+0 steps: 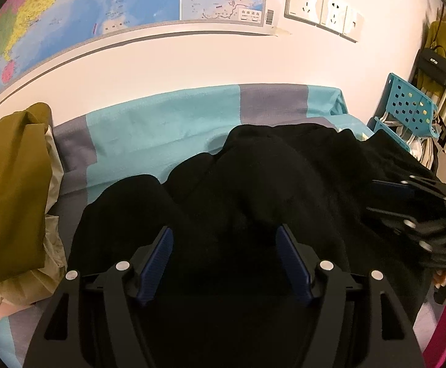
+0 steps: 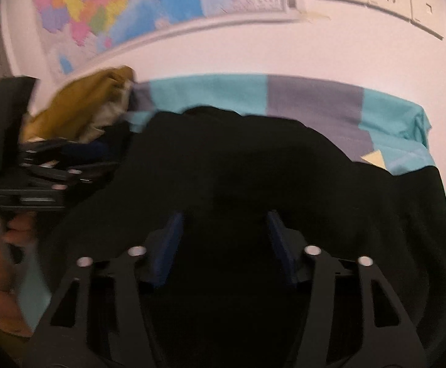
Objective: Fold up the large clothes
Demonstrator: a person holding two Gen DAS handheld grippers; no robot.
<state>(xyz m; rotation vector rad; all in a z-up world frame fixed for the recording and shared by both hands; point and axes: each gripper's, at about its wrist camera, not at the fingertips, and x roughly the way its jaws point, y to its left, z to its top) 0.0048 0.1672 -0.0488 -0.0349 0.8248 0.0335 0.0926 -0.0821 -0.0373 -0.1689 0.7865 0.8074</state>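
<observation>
- Olive garment (image 1: 8, 184): heaped at the left edge of the left wrist view, on the bed, beside pale cloth.
- Wall map (image 1: 78, 9): upper left of both views, above the bed.
- Bed sheet (image 1: 161, 119): teal and grey blocks, across the middle, against the white wall.
- Black garment (image 1: 253, 178): task item, bunched on the sheet at frame centre, in front of both grippers.
- Left gripper (image 1: 224, 239): bottom centre, jaws released and spread, blue pads clear of the cloth.
- Right gripper (image 2: 223, 220): bottom centre of its own view, jaws parted, gripping nothing; picture blurred.
- Wall sockets (image 1: 324, 9): upper right.
- Blue perforated chair (image 1: 407, 107): right edge.
</observation>
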